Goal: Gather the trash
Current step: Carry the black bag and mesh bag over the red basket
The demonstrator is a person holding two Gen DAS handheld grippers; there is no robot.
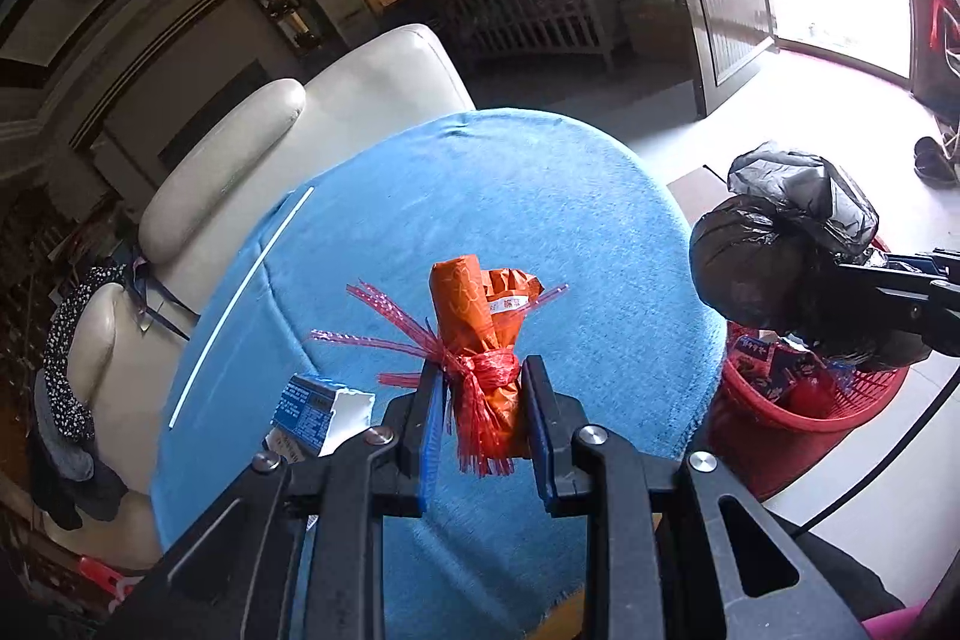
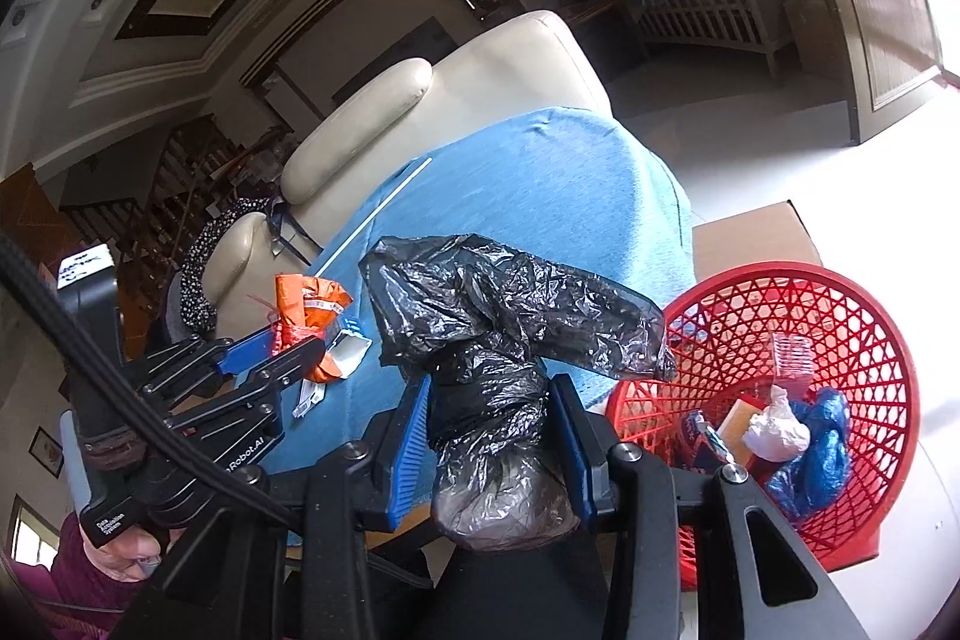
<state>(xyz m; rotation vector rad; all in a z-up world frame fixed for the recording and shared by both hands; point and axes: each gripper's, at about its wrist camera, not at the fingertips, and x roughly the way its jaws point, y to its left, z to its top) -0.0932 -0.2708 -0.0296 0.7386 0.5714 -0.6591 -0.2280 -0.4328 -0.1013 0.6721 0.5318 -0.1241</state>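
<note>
Red basket [image 2: 840, 316] beside table [image 1: 540, 196] — part-filled.

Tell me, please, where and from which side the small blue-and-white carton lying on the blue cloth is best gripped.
Probably across the blue-and-white carton's narrow faces, coming from above. It lies flat on the blue cloth, so its broad face is hard to pinch. It sits just left of the left hand-held gripper, which is shut on the orange wrapper bundle and must release it first.

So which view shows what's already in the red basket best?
The right wrist view: it looks down into the red basket, showing a white wad, a blue bag and packaging. The left wrist view shows only its rim and side, mostly hidden behind the black bag.
</note>
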